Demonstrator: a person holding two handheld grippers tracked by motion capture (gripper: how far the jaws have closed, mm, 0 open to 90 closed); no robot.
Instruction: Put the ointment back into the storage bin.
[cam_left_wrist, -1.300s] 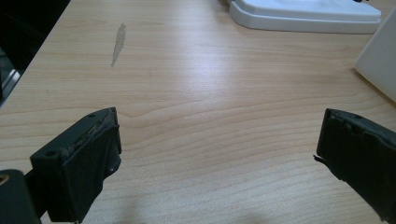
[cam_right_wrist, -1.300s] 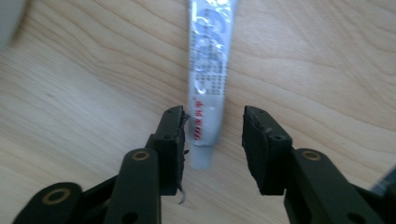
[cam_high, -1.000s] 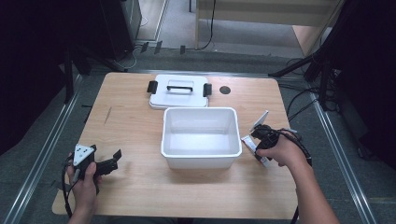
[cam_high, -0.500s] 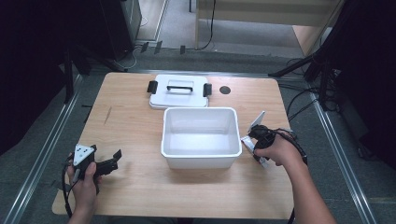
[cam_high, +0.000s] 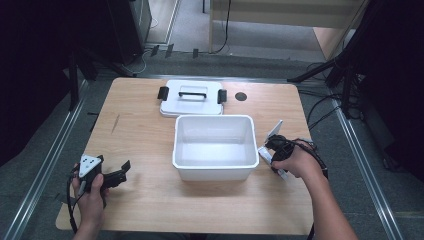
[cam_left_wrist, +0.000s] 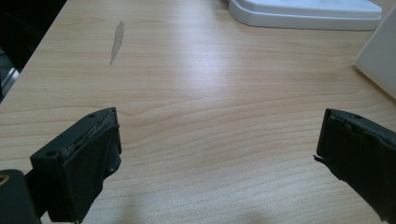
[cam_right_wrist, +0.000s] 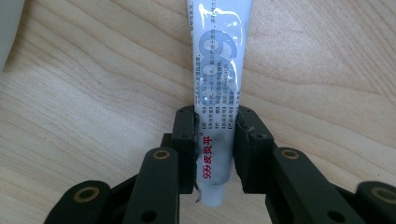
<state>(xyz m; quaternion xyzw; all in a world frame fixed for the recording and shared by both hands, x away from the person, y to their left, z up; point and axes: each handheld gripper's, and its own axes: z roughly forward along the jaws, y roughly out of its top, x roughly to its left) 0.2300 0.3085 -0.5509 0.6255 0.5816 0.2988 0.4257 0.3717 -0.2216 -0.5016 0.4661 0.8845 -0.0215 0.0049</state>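
The right hand-held gripper is clenched on a white ointment tube, its 2 jaws pressing the tube's flanks close to the crimped end. In the high view this right hand-held gripper sits at the right of centre, just beside the right wall of the open white bin, with the tube slanting up and away from the hand. Compared with the pictures from 1 s and 0.5 s ago, the hand has edged slightly toward the bin and the tube looks a little more raised; the change is small, so the lift appears to be only starting. That suggests the grasp is secured and the likely next step is carrying the tube over the rim into the empty bin. The left hand-held gripper rests unchanged at the lower left of the desk, its jaws spread wide over bare wood. The white lid with black latches lies flat behind the bin, toward the top of the frame.
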